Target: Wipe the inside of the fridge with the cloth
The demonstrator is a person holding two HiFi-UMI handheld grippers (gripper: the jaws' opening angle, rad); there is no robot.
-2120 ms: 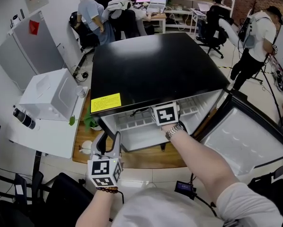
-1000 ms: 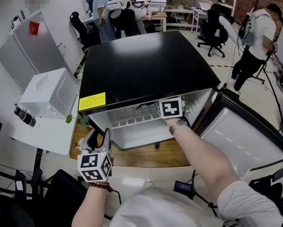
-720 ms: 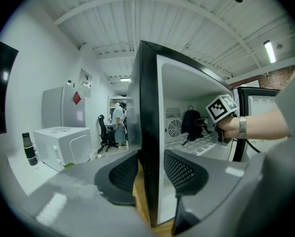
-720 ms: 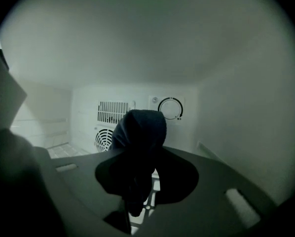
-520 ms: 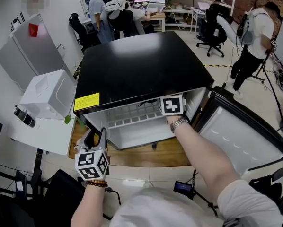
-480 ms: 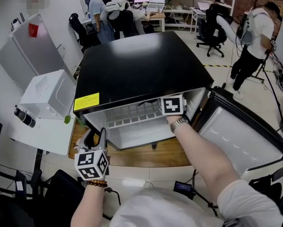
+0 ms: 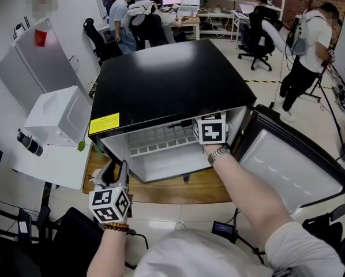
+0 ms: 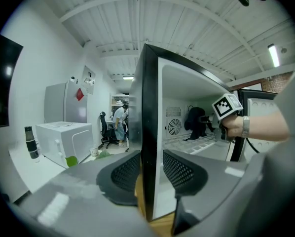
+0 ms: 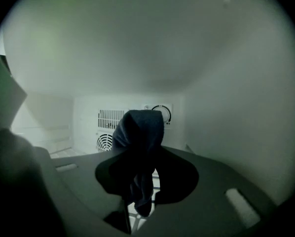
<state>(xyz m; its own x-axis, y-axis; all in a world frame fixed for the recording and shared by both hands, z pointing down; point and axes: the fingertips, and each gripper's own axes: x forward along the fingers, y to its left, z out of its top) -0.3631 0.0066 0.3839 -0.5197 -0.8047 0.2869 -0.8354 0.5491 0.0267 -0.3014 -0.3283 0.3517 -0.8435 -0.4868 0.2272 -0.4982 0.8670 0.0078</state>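
Note:
A black-topped mini fridge (image 7: pixel 167 79) stands with its door (image 7: pixel 293 172) swung open to the right. My right gripper (image 9: pixel 142 177) is inside the white compartment, near the right wall, shut on a dark blue cloth (image 9: pixel 137 142) that hangs from the jaws. The head view shows only its marker cube (image 7: pixel 212 130) under the fridge's top edge. The left gripper view shows the cloth (image 8: pixel 194 122) from the side. My left gripper (image 8: pixel 150 167) is at the fridge's left front edge (image 8: pixel 147 132). Its jaws have just been closing a little, with that edge in the gap and a sliver of space beside one pad.
A thermostat dial (image 9: pixel 162 113) and vent grille (image 9: pixel 110 117) are on the back wall, above a wire shelf (image 7: pixel 161 140). A white box appliance (image 7: pixel 57 117) and black bottle (image 7: pixel 29 143) sit on a table at left. Behind it is a grey fridge (image 7: pixel 28 56). A person (image 7: pixel 308 45) stands at right.
My right gripper has slid with the cloth from the middle of the fridge opening toward its right wall. My left gripper stays by the left front edge.

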